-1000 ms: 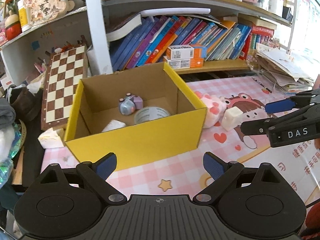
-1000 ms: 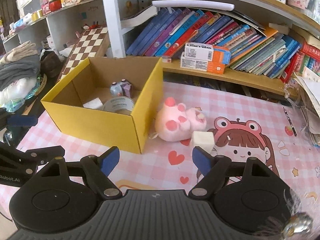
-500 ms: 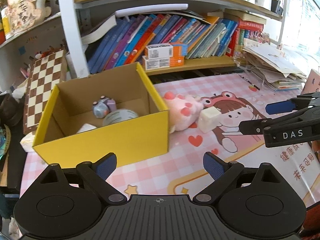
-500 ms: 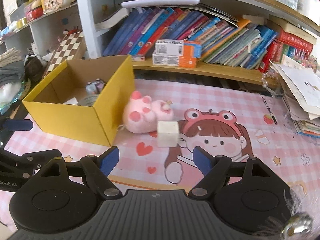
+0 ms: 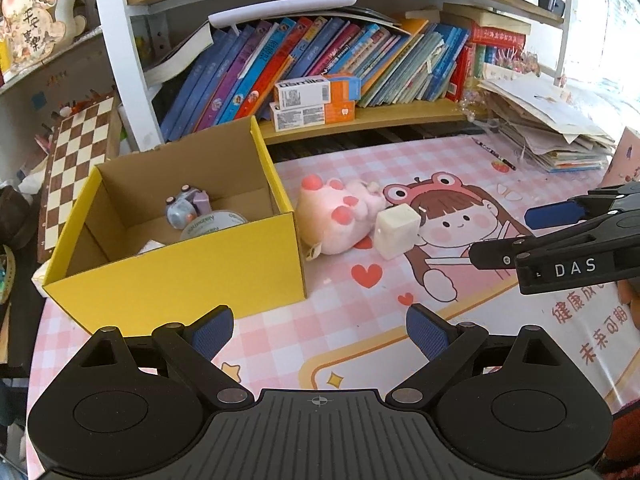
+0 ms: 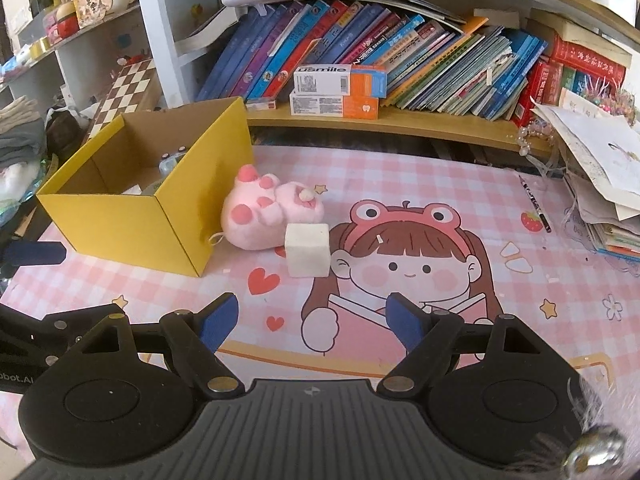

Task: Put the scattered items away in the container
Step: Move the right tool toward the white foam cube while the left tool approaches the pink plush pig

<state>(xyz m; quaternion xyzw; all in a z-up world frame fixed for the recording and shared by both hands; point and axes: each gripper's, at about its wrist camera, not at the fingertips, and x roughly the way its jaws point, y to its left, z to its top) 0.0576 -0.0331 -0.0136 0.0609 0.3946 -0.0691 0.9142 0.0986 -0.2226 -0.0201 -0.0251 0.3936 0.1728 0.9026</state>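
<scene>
A yellow cardboard box (image 5: 192, 276) (image 6: 120, 220) stands open on the pink mat. Inside lie a small purple toy (image 5: 186, 206), a tape roll (image 5: 212, 222) and a white item (image 5: 150, 246). A pink plush paw (image 5: 340, 216) (image 6: 264, 212) lies just right of the box, touching a white cube (image 5: 396, 230) (image 6: 308, 250). My left gripper (image 5: 320, 330) is open and empty, in front of the box's right corner. My right gripper (image 6: 312, 322) is open and empty, a little short of the cube; it also shows in the left wrist view (image 5: 560, 236).
A bookshelf with leaning books (image 6: 400, 60) and orange-white cartons (image 6: 340, 92) runs along the back. A chessboard (image 5: 76, 160) leans left of the box. A paper pile (image 6: 600, 184) sits at the right edge. A pen (image 6: 536, 204) lies on the mat.
Both grippers have swung to the right, away from the box, so the plush paw and cube now sit nearer the centre. Both stay open. No object has moved.
</scene>
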